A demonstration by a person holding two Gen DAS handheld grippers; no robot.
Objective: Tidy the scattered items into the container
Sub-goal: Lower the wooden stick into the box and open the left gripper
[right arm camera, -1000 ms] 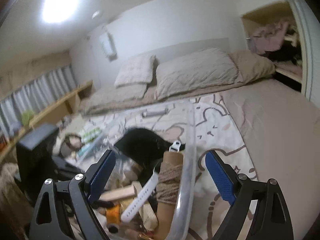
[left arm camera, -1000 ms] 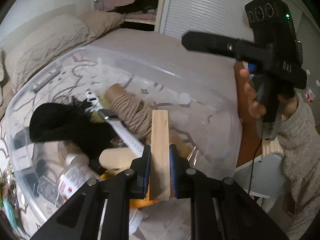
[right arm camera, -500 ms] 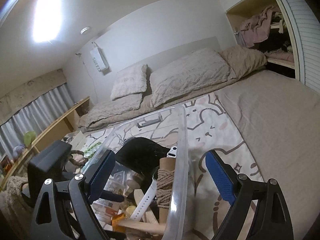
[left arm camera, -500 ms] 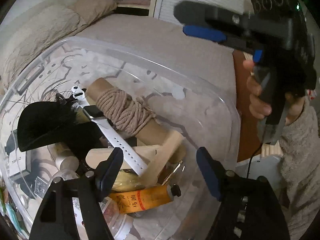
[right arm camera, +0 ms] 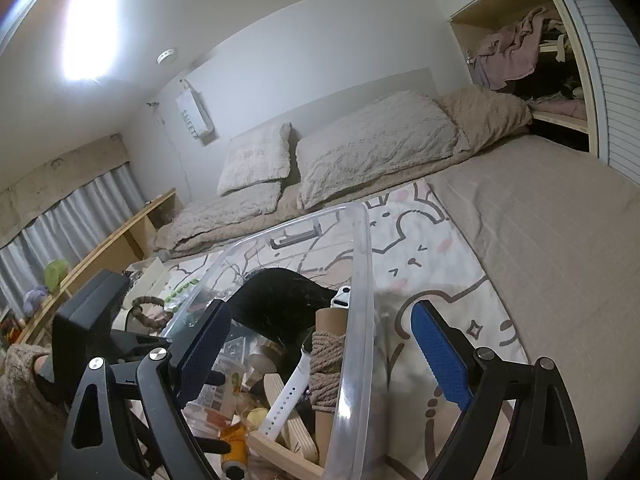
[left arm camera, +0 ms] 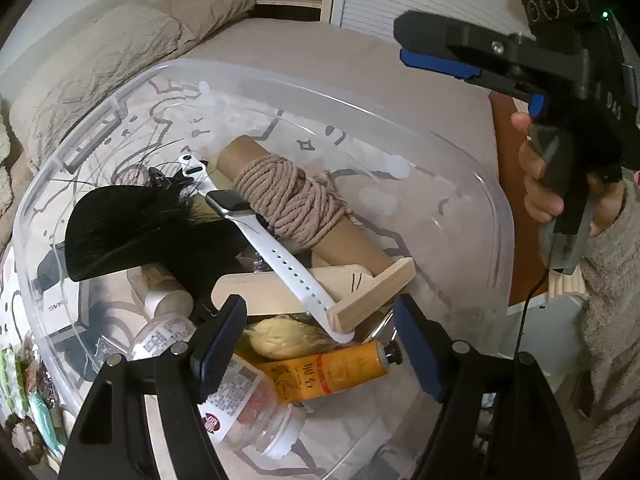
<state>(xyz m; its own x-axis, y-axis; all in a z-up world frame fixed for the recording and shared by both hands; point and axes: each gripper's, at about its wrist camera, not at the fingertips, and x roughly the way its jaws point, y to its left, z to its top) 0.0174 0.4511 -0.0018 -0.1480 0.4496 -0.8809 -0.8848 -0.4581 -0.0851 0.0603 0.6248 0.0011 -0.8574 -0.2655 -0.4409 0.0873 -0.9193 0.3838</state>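
Left fingers: spread wide, holding nothing, above the near side of the bin.
Right fingers: wide apart, nothing held, straddling the bin wall.
Wooden stick: free, between the left fingers, resting on the white watch strap and a flat wooden piece.
Beyond: twine-wrapped cardboard tube, black brush.
Below left fingers: orange tube, bottle.
Clear plastic bin: sits on the bed.
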